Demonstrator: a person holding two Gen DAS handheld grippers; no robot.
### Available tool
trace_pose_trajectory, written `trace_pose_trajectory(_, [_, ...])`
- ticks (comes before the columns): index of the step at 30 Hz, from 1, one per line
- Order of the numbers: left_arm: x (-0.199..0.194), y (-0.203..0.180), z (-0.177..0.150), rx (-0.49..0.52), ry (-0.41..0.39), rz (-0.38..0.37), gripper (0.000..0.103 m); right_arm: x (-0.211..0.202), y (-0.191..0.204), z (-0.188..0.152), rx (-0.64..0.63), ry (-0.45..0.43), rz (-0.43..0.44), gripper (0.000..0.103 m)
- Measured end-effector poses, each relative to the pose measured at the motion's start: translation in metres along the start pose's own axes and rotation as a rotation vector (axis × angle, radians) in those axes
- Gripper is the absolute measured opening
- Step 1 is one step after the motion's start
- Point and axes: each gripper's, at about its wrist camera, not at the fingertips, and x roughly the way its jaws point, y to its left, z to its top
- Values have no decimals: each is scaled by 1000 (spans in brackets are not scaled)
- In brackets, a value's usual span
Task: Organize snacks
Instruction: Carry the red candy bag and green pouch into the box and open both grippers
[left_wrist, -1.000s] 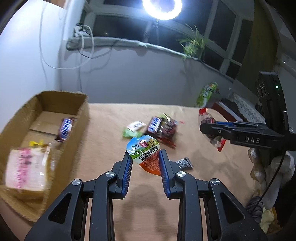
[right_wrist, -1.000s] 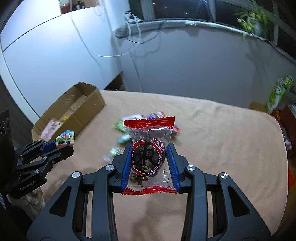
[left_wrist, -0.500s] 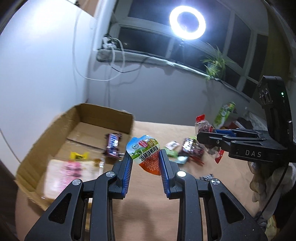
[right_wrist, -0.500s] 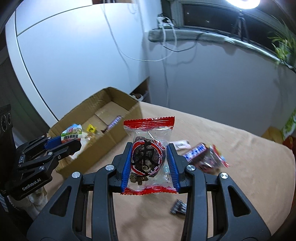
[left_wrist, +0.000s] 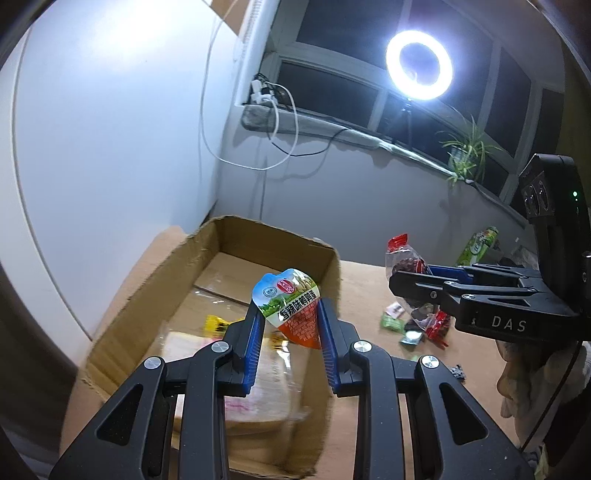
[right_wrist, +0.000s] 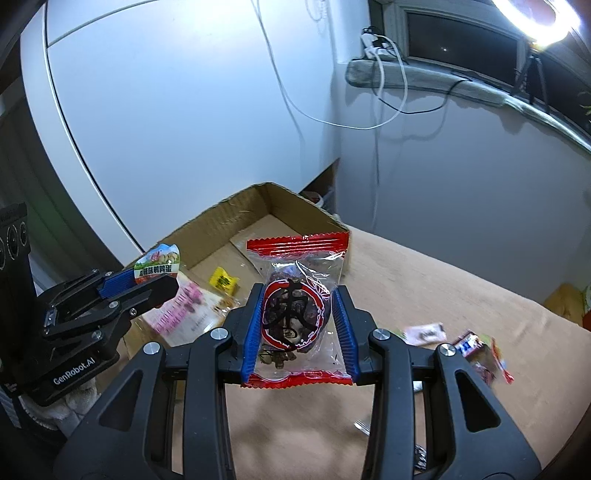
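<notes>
My left gripper (left_wrist: 287, 314) is shut on a small green-and-orange snack pouch (left_wrist: 291, 306) and holds it over the open cardboard box (left_wrist: 273, 236). The box holds a pink-and-white packet (left_wrist: 255, 384) and a small yellow packet (left_wrist: 217, 324). My right gripper (right_wrist: 300, 314) is shut on a clear red-edged date packet (right_wrist: 297, 314), held above the table just right of the box (right_wrist: 295, 206). The left gripper with its pouch (right_wrist: 157, 264) shows in the right wrist view; the right gripper with its packet (left_wrist: 406, 266) shows in the left wrist view.
Several loose snacks (left_wrist: 406, 326) lie on the tan table (right_wrist: 424, 280) right of the box, among them a chocolate bar (right_wrist: 471, 341). A green bag (left_wrist: 478, 243) stands at the back. A white wall and hanging cables are behind the box.
Both grippers have swung left toward the box with their snacks held. The left gripper now hangs over the box's inside; the right one has come up to its right wall.
</notes>
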Motion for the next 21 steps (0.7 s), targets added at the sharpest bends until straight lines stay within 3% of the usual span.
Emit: trace_pose_trajectory(21, [10,39,1,-52,24,73,28,63,38,23,-49,55,57,38])
